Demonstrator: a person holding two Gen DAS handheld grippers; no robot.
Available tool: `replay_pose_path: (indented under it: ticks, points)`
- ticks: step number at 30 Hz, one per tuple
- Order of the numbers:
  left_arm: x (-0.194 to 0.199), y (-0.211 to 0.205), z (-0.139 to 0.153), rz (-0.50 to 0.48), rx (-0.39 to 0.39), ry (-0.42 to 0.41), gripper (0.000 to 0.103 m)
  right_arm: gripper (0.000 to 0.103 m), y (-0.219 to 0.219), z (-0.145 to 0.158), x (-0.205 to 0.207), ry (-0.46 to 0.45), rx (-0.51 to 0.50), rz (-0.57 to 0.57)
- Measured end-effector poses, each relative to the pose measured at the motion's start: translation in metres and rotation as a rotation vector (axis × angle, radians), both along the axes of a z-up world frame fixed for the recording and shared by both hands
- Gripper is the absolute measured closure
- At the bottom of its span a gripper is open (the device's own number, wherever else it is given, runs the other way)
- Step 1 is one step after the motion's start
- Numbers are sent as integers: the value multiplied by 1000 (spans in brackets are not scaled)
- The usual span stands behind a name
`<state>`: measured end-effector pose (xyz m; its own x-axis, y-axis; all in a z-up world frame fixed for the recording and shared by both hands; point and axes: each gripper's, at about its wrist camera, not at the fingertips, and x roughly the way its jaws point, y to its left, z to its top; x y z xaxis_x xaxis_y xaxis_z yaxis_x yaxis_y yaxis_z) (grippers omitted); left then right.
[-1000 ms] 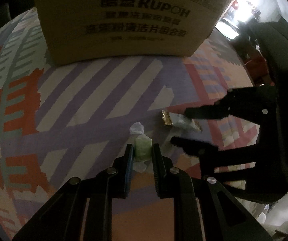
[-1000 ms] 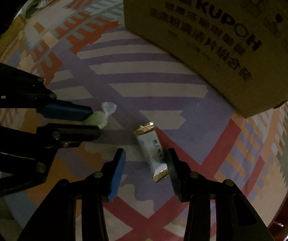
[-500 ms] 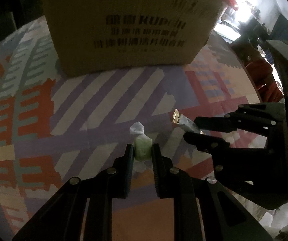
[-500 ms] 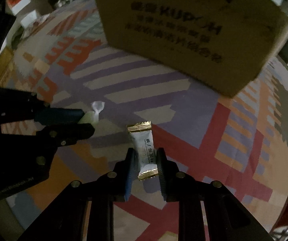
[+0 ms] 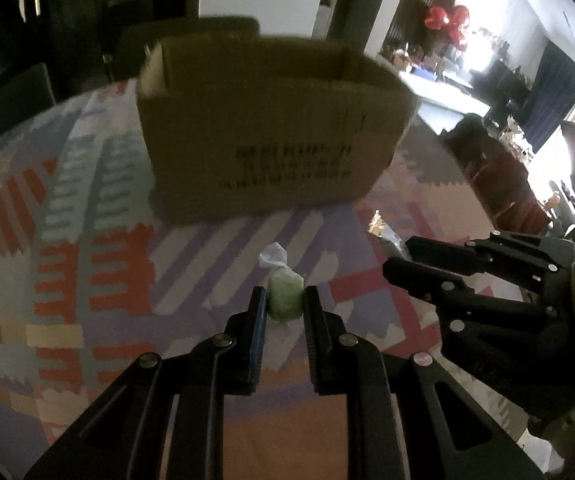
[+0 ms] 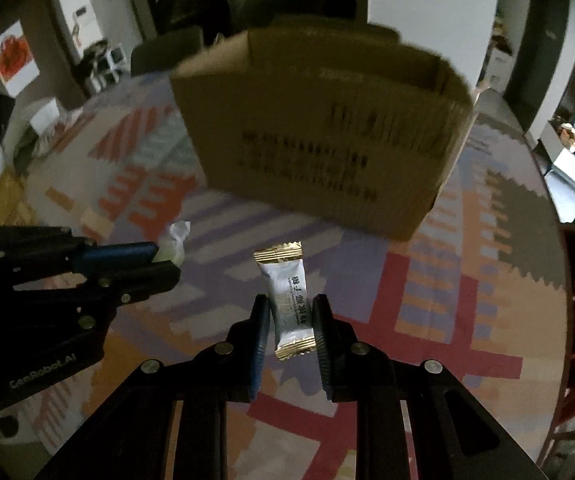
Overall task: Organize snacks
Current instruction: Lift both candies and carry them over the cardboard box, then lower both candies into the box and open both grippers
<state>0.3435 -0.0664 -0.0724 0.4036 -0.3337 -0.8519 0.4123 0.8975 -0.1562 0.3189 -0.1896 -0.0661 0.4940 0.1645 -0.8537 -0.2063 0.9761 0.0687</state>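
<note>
Round table w/ a patterned cloth (image 6: pixel 427 320) of red, purple, orange and pale stripes fills most of both views. At its far side stands an open-topped brown cardboard box (image 5: pixel 271 128) w/ dark print on the near wall; print too blurred to read.

My left gripper (image 5: pixel 284 300) is clamped tight on a small pale-green candy in clear twisted wrap (image 5: pixel 284 298). Candy is off the cloth, between the pads; its long axis runs along my fingers, twisted end (image 5: pixel 273 256) pointing far, toward the box. In the right wrist view that gripper (image 6: pixel 159 258) comes in from the left, the green candy (image 6: pixel 173 246) at its tip.

My right gripper (image 6: pixel 290 320) is closed on a white rectangular snack packet w/ gold crimped ends (image 6: pixel 287 300). Packet is held clear of the cloth, gripped by its sides on the lower half. Long axis roughly along my fingers, slight tilt: one gold end points far toward the box, other gold end near me. In the left wrist view the right gripper (image 5: pixel 397 256) sits right of mine, just a bit of the packet (image 5: pixel 383 232) visible past its tips.
</note>
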Motion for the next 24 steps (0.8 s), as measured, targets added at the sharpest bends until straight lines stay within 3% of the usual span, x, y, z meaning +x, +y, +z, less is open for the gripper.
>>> replay_pose_path:
  ticks: [14, 24]
  points:
    - [12, 6, 75, -1, -58, -145, 84, 80, -3, 72, 7, -185, 44, -88]
    - [44, -4, 113, -4, -52, -216, 84, 80, -8, 103, 31, -245, 60, -129]
